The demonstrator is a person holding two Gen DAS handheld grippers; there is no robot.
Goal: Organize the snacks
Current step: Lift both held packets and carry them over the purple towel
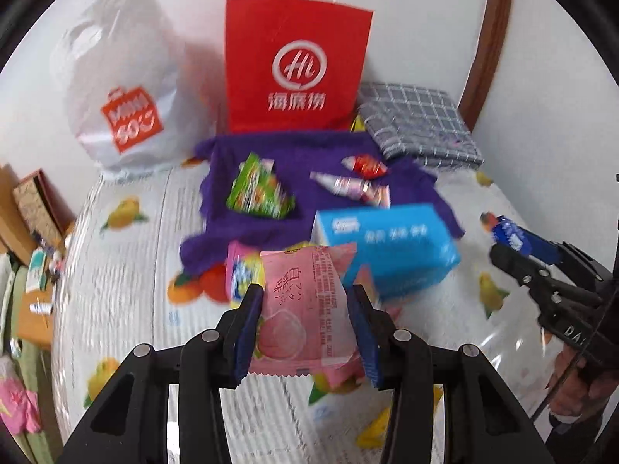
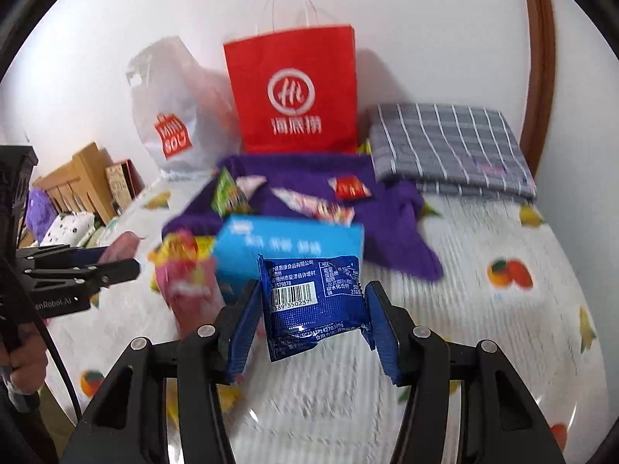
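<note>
A pink peach-print snack pkt (image 1: pixel 305 309) with Chinese text is pinched in the left tool (image 1: pixel 305 332), held above the fruit-print bed cover (image 1: pixel 127 270). A blue snack pkt (image 2: pixel 313 301), barcode partly read "89 350237", is pinched in the right tool (image 2: pixel 313 328). Behind, a red "Hi" paper bag (image 1: pixel 294 65), a white MINISO bag (image 1: pixel 123 96) & a blue box (image 1: pixel 390 247) w/ blurred writing are seen.

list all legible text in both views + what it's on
"海底捞" with an "Hi" logo: red paper bag
"MINISO": white plastic bag
"3579878", and a barcode number partly hidden: dark blue snack packet
"enRobot.AI": left gripper body
Blue box, pink snack packet: print too blurred.
</note>
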